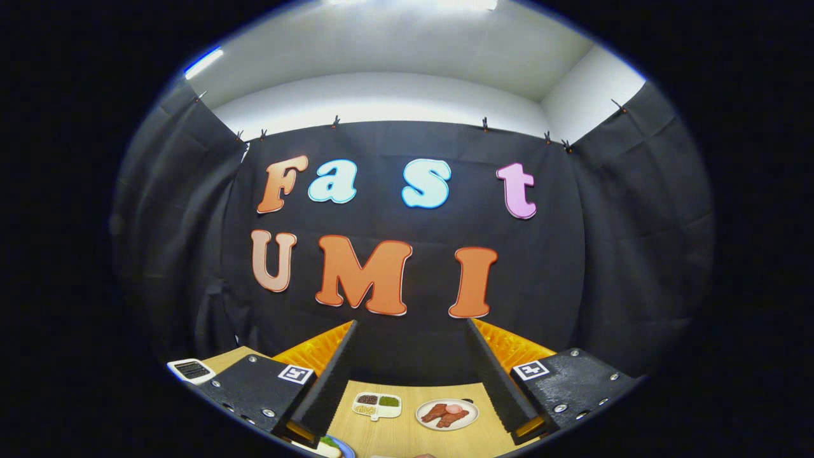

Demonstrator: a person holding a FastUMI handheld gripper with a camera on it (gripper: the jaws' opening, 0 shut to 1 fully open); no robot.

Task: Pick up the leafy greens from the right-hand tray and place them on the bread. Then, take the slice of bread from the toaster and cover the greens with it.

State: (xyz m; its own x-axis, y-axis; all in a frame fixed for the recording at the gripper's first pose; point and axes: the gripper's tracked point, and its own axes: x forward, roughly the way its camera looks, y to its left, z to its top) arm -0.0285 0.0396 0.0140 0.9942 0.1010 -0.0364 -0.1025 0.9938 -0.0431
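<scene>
Leafy greens (pixel 328 440) by left finger base, hand-held gripper (pixel 412 331) spread wide, empty, bare table (pixel 407 436) between fingers

1 divided dish (pixel 376 405), 1 meat plate (pixel 447 414), 1 blue plate (pixel 340 448), 1 white device (pixel 191 369).

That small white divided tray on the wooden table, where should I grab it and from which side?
Grip the small white divided tray by its near rim, where a tab seems to jut out, coming low from the gripper's side. It lies flat on the wooden table, so only the rim offers a pinch. The gripper is open, the tray ahead between its fingers.
</scene>
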